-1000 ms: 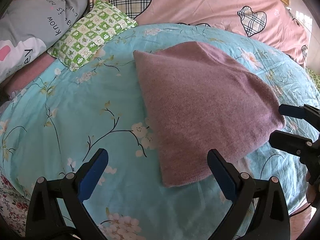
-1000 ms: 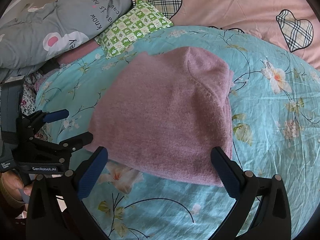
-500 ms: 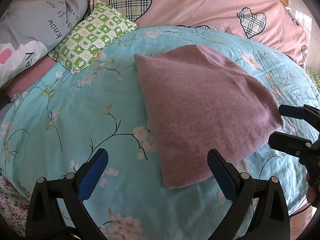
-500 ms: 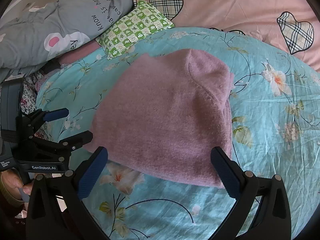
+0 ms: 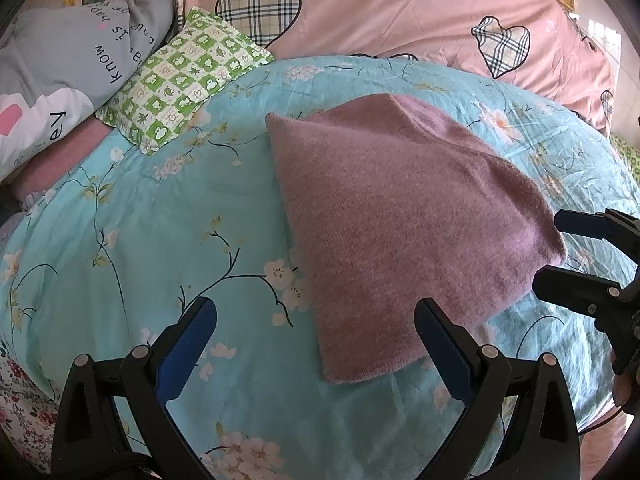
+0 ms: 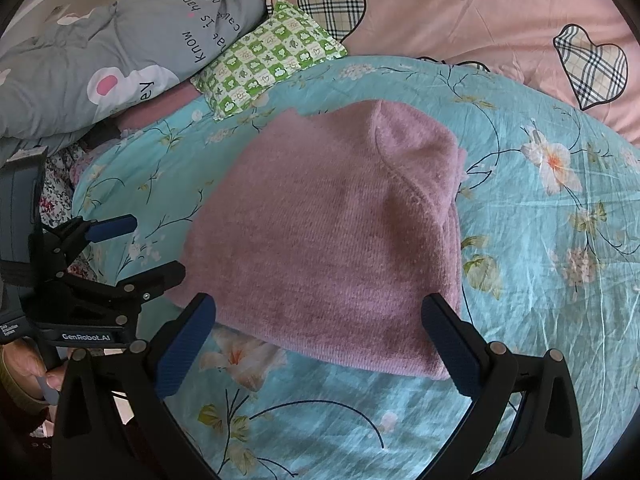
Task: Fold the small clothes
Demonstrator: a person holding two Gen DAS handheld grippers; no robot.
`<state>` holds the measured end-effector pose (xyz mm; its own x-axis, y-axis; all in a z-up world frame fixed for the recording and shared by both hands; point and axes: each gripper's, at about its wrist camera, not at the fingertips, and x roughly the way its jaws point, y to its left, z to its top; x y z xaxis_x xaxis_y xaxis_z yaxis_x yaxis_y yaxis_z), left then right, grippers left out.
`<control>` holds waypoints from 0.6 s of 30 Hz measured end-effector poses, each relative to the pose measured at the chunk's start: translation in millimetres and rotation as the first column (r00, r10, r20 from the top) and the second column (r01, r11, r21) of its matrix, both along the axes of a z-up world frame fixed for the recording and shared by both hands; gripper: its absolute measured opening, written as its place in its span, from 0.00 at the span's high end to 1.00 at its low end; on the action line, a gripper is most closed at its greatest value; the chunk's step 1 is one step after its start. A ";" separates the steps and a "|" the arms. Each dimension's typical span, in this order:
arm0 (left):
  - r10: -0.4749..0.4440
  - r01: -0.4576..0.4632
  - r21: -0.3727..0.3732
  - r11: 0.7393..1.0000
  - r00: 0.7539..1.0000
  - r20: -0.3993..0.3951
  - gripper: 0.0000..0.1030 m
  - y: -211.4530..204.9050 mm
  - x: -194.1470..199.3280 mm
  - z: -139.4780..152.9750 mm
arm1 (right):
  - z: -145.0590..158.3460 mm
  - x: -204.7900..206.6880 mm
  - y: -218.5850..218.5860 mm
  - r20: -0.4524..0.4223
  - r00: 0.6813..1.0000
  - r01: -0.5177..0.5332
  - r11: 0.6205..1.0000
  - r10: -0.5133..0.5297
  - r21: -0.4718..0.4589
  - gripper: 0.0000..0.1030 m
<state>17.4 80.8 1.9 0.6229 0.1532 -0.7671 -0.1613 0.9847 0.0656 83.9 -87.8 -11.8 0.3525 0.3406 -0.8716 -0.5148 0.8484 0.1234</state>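
Note:
A mauve knitted garment lies folded flat on the turquoise floral bedspread; it also shows in the right wrist view. My left gripper is open and empty, hovering just short of the garment's near left corner. My right gripper is open and empty over the garment's near edge. Each gripper shows in the other's view, the right one beside the garment's right corner, the left one beside its left corner.
A green checked pillow, a grey printed pillow and a pink quilt with plaid hearts line the far side of the bed. A floral sheet edge shows at the near left.
Both grippers have drawn back a little from the garment, so it sits slightly farther away in both views. Both stay open and the garment has not moved.

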 end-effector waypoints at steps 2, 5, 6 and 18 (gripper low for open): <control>0.001 -0.001 -0.003 1.000 1.000 -0.002 0.03 0.2 0.6 0.0 | 0.7 1.5 -1.0 0.000 1.000 -0.002 1.000 0.002 0.001 0.01; -0.006 0.006 -0.010 1.000 1.000 -0.005 0.03 -0.4 1.1 0.0 | 0.4 1.1 -0.6 -0.001 1.000 -0.001 1.000 0.001 0.001 0.01; -0.006 0.006 -0.008 1.000 1.000 -0.005 0.03 -0.7 1.2 0.1 | 0.6 1.1 -0.5 -0.001 1.000 -0.001 1.000 0.001 0.000 0.01; -0.006 0.006 -0.012 1.000 1.000 -0.006 0.03 -0.7 3.0 0.6 | 2.7 4.8 -1.2 0.003 1.000 -0.003 1.000 0.003 0.007 0.01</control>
